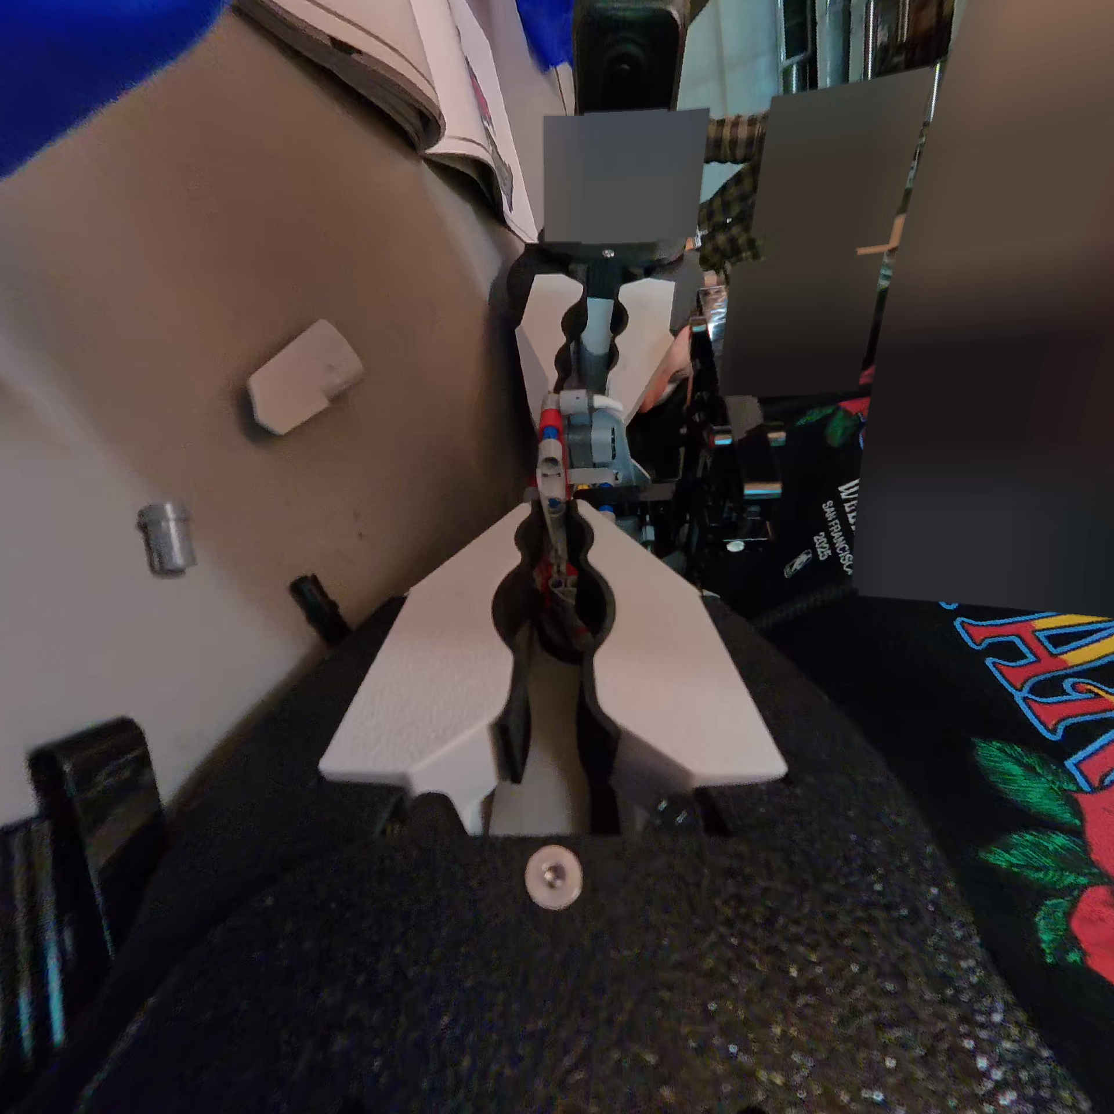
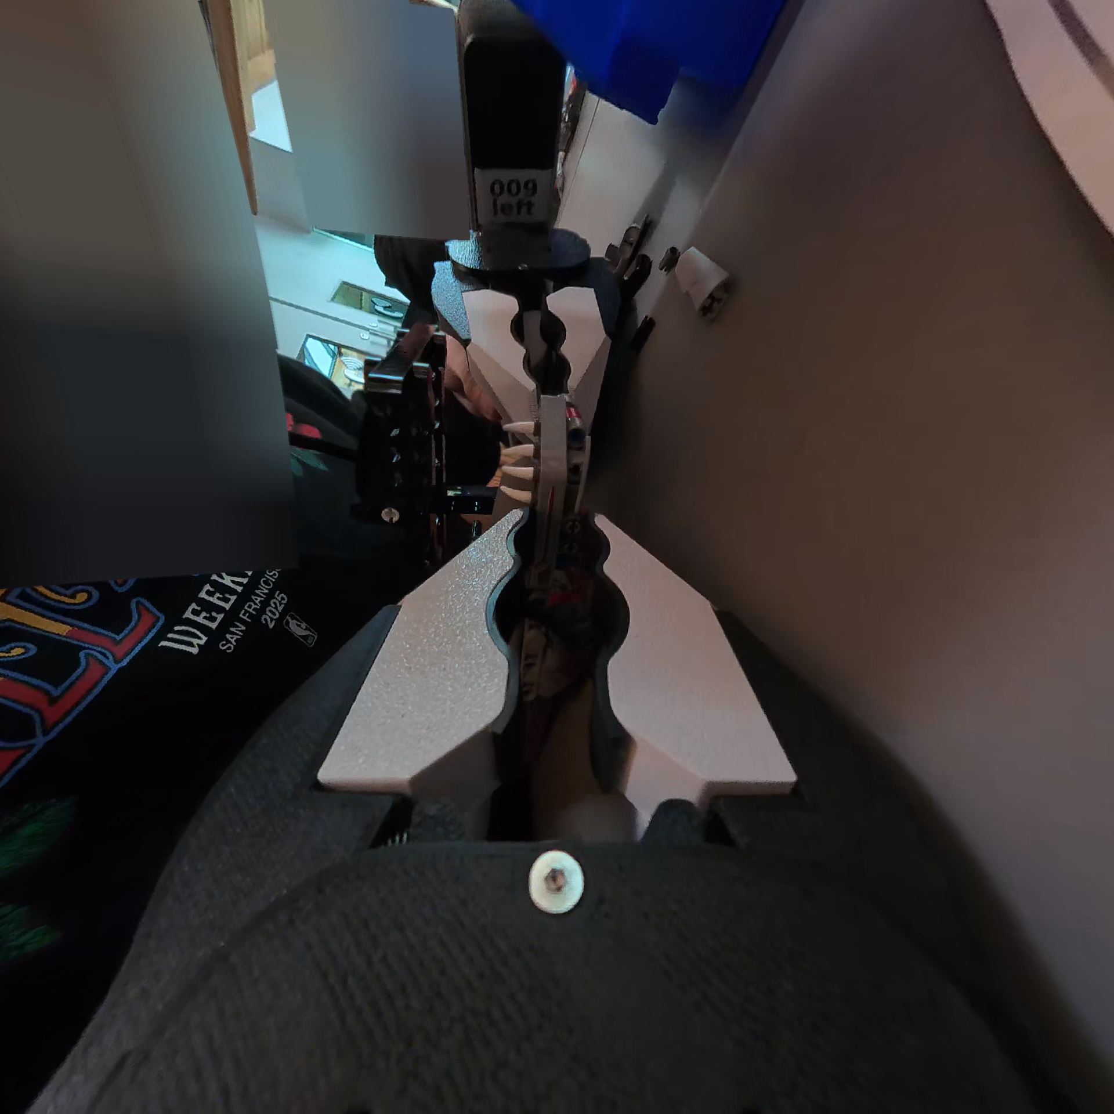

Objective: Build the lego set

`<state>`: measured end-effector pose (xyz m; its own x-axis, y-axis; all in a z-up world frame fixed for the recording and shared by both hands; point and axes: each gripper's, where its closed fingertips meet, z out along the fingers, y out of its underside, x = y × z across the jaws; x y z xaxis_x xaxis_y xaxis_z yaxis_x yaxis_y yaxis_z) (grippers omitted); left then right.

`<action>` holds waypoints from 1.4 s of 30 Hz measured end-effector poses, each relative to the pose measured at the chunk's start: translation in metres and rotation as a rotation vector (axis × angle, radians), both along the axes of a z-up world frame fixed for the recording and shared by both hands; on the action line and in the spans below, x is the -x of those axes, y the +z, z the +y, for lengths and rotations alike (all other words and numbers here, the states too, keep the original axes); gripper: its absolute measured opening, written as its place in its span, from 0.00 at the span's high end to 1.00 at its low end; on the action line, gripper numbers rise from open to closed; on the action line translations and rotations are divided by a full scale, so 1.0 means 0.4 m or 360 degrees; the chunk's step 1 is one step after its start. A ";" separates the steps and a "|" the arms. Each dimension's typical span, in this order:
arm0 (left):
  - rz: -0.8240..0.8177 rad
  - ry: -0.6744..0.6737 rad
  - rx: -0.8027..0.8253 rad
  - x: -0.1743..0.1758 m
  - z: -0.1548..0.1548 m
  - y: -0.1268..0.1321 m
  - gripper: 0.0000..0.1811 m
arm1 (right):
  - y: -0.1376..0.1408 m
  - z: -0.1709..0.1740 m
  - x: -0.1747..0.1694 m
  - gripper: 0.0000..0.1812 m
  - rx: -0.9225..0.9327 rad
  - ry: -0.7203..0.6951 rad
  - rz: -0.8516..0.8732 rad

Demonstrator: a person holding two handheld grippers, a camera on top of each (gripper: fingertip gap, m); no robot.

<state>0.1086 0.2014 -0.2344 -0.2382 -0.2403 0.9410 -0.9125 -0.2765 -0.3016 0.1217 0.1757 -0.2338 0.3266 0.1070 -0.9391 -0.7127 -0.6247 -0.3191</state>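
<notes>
Between my two claws, held up off the worktop [image 1: 151,271], sits the lego assembly [image 1: 579,446], a small grey, red and blue build. My left claw [image 1: 557,524] is clamped on its near end, jaws nearly together with a thin grey and red piece pinched in the tip. My right claw [image 2: 554,524] is clamped on the opposite end of the same build, jaws pressed close on a flat grey strip; four white claw-shaped teeth [image 2: 518,461] stick out from the assembly's side in the right wrist view. Each claw faces the other tip to tip: right claw shows far off in the left wrist view [image 1: 588,374], left claw far off in the right wrist view [image 2: 545,374].

Loose parts lie on the beige worktop, well apart from the build: a white wedge brick [image 1: 304,377], a silver-grey cylinder connector [image 1: 166,538], a small black pin [image 1: 316,606]. Open instruction booklet [image 1: 386,66] at the far edge, blue bin [image 2: 621,54] beside it. Black printed shirt [image 1: 994,753] of the person is visible behind the claws.
</notes>
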 end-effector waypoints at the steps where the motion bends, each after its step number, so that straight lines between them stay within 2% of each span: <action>1: 0.0003 -0.0019 0.0003 0.000 0.000 0.000 0.97 | 0.000 0.000 0.000 0.92 -0.0001 0.0008 -0.0001; 5: -0.0019 -0.0038 -0.0010 -0.002 -0.001 0.001 0.97 | 0.000 -0.002 0.001 0.92 -0.0002 0.0016 -0.0005; 11: -0.0172 0.0062 -0.0097 -0.009 0.006 0.006 0.96 | 0.004 0.002 -0.003 0.92 -0.0032 -0.0019 -0.0039; 14: -0.0195 0.0065 -0.0063 -0.012 0.004 0.016 0.91 | 0.005 0.002 -0.002 0.92 -0.0034 -0.0017 -0.0040; 16: -0.0182 0.0082 -0.0021 -0.016 0.010 0.022 0.91 | 0.005 0.002 -0.003 0.92 -0.0036 -0.0018 -0.0041; 20: -0.0221 0.0166 -0.0103 -0.035 0.026 0.016 0.97 | 0.005 0.002 -0.002 0.92 -0.0033 -0.0014 -0.0040; 26: -0.0251 0.0218 -0.0111 -0.051 0.025 0.019 0.97 | 0.003 0.003 -0.001 0.92 -0.0029 -0.0014 -0.0048; 33: -0.0225 0.0172 -0.0119 -0.045 0.022 0.013 0.97 | 0.011 0.003 -0.026 0.90 -0.0073 -0.0022 -0.0072; 42: -0.0200 0.0175 -0.0109 -0.048 0.026 0.012 0.97 | 0.017 0.017 -0.028 0.90 -0.0113 0.0131 -0.0083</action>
